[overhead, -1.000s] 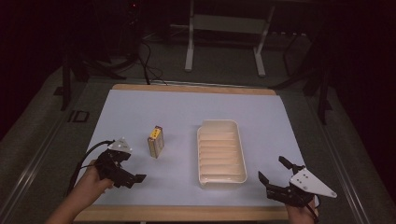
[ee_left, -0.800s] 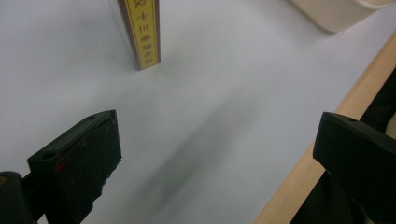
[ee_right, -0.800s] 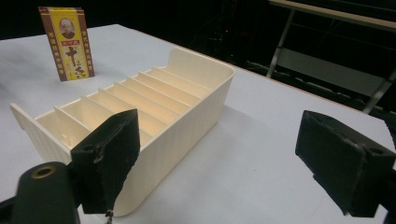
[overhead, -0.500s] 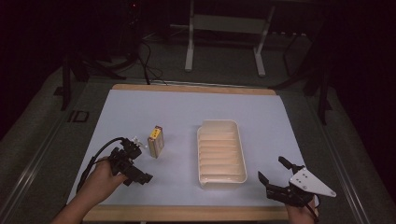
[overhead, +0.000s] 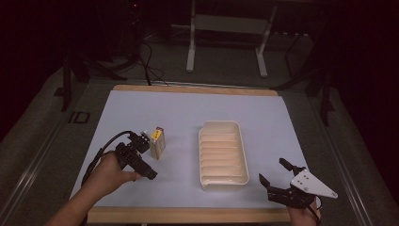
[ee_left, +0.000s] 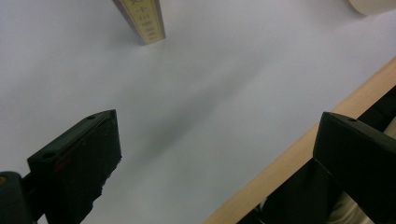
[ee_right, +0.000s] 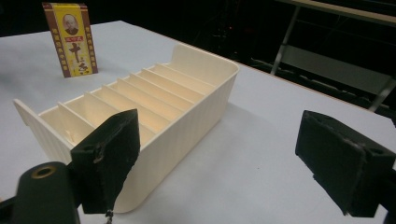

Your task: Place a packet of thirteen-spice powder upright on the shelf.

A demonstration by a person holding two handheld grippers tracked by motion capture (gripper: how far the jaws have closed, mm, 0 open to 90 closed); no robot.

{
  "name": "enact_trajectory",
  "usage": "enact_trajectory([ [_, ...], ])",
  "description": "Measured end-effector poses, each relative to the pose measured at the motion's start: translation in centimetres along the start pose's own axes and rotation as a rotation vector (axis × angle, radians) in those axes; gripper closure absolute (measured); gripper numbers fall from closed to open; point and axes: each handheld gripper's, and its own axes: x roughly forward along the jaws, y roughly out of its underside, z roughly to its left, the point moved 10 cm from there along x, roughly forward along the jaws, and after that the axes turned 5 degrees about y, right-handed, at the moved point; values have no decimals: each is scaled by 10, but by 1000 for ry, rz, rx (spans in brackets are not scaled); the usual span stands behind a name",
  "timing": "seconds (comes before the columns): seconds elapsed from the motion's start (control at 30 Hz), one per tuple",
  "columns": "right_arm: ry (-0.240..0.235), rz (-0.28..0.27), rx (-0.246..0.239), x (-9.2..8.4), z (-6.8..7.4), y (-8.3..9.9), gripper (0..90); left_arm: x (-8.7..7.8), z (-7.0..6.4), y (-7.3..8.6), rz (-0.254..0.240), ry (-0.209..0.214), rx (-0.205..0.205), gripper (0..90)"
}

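1. Centrally, a cream tray (overhead: 224, 154) with ribbed dividers is set on the white desk (overhead: 188, 113), its long side running away from the person.
2. A small yellow-and-brown box (overhead: 157, 142) is stood upright to the left of the tray, well apart from it.
3. The left gripper (overhead: 142, 157) is held in the person's left hand (overhead: 109, 173) just beside the box, on its left; in the left gripper view the jaws are spread wide over bare desk, with nothing between them.
4. The right gripper (overhead: 278, 180) is held near the desk's front right corner, close to the tray's near right corner, with its jaws parted and empty.
5. In the right gripper view, the box is seen beyond the tray's far end.
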Motion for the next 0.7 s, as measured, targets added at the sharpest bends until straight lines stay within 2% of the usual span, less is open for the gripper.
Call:
enact_trajectory([
  [0.17,-7,1,-1,0,1,0,139,-2,0,-9,20,-3,-21,12],
  [0.3,-8,3,-1,0,1,1,139,-7,1,-17,38,-48,-11,16],
  [0.47,-11,4,-2,1,0,1,139,-18,3,-28,42,-64,-11,16],
  [0.63,-13,7,-5,0,1,1,139,-26,12,-40,37,-56,-50,16],
  [0.7,-14,9,-6,1,2,1,139,-30,16,-47,26,-67,-59,19],
])
